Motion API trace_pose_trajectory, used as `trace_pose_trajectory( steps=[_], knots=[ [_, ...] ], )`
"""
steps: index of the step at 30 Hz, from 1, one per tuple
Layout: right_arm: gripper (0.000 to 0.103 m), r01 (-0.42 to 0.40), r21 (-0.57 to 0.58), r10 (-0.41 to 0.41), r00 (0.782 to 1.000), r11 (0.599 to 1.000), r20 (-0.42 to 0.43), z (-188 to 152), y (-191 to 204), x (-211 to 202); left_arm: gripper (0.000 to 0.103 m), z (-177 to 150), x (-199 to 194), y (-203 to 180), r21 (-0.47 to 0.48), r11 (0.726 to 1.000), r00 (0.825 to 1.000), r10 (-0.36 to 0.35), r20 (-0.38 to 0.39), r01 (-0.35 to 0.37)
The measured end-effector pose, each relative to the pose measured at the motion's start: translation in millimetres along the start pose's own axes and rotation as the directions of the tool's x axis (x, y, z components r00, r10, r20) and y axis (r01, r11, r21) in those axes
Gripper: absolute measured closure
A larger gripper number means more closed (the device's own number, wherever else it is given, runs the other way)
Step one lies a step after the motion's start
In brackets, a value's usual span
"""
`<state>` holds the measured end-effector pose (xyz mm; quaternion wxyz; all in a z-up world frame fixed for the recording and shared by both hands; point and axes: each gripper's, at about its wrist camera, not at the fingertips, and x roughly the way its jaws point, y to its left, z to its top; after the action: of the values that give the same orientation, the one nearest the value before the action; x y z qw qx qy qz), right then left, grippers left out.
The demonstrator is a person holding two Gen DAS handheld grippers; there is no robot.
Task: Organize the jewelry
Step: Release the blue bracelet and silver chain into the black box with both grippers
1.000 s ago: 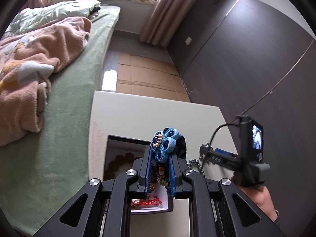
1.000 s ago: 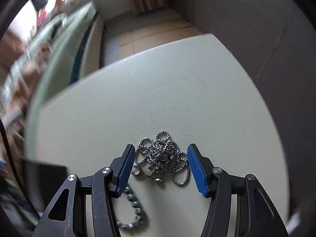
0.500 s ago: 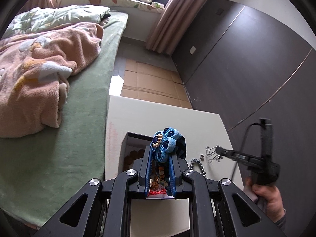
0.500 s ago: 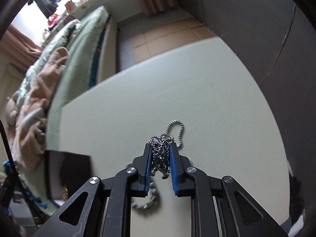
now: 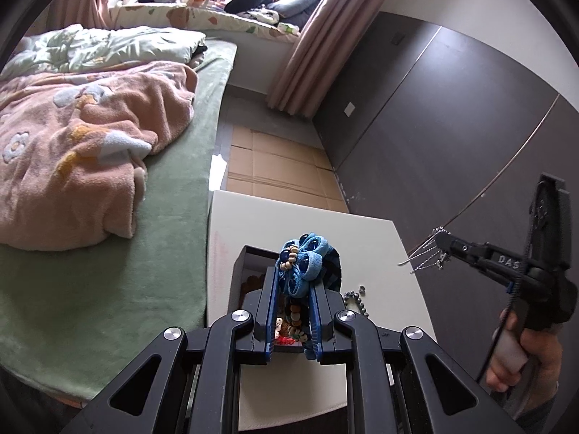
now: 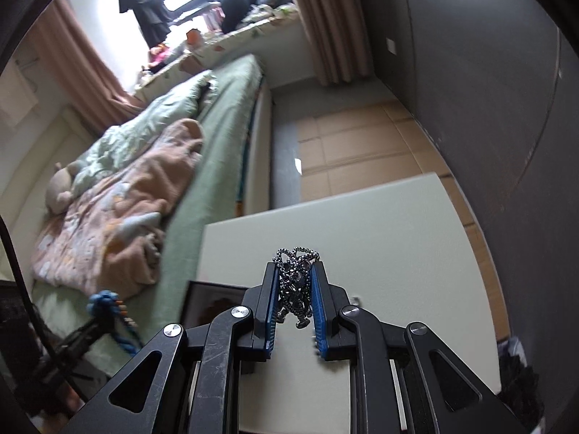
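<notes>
My left gripper (image 5: 294, 275) is shut on a blue fabric flower piece with wooden beads (image 5: 304, 255), held above an open dark box (image 5: 249, 262) that has several beaded pieces inside. The box stands on a white table (image 5: 289, 217). My right gripper (image 6: 295, 269) is shut on a bunched silver chain (image 6: 296, 282), lifted well above the table (image 6: 362, 217). In the left wrist view the right gripper (image 5: 442, 244) is at the right, with loops of the chain (image 5: 425, 255) dangling. A grey bead bracelet (image 5: 356, 298) lies on the table beside the box.
A bed with a green sheet (image 5: 173, 238) and a pink blanket (image 5: 83, 152) runs along the table's left side. A dark wardrobe wall (image 5: 452, 126) stands to the right. Cardboard (image 5: 275, 170) covers the floor beyond the table. A hand (image 5: 521, 358) holds the right gripper's handle.
My right gripper closed on the silver chain and lifted it off the table. My left gripper rose a little with the blue piece still in it.
</notes>
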<state>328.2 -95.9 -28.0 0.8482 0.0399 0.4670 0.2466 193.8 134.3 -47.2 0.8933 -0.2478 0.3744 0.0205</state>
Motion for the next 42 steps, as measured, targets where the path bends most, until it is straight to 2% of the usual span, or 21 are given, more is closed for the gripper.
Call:
trace_pose_trajectory(
  steps=[6,14,23,29,32,34,35,36,42],
  knots=[
    [0.085,-0.041,-0.038,0.041,0.999,0.998,-0.006,-4,30,-2,0.087,-1,-13,12,-0.007,1.0,1.0,0.012,0.014,-0.012],
    [0.085,-0.093,-0.065,0.089,0.994,0.994,-0.058,-17,64,28,0.087,2,-21,25,-0.02,0.999,0.999,0.029,0.025,-0.029],
    [0.085,-0.129,-0.04,0.124,0.987,0.991,-0.102,-19,68,61,0.087,1,-12,37,-0.017,0.999,0.999,0.034,0.0,-0.034],
    [0.085,-0.108,-0.025,0.104,0.986,0.994,-0.126,-22,67,85,0.087,2,-2,40,-0.028,0.999,0.999,0.035,-0.02,-0.036],
    [0.084,-0.121,0.0,0.119,0.982,0.993,-0.144,-23,62,96,0.087,3,5,40,-0.025,0.999,0.999,0.038,-0.032,-0.039],
    [0.074,-0.15,0.033,0.153,0.974,0.988,-0.169,-24,57,102,0.087,2,10,38,-0.021,0.999,0.998,0.044,-0.044,-0.045],
    [0.059,-0.158,0.049,0.165,0.971,0.986,-0.172,-25,54,104,0.087,3,11,38,-0.019,0.999,0.998,0.044,-0.048,-0.045],
    [0.055,-0.161,0.067,0.17,0.972,0.985,-0.159,-26,50,102,0.087,3,14,37,-0.018,0.999,0.998,0.045,-0.053,-0.046],
    [0.055,-0.17,0.161,0.185,0.979,0.972,-0.081,-45,16,75,0.087,6,30,28,0.004,0.999,0.996,0.049,-0.078,-0.049]
  ],
)
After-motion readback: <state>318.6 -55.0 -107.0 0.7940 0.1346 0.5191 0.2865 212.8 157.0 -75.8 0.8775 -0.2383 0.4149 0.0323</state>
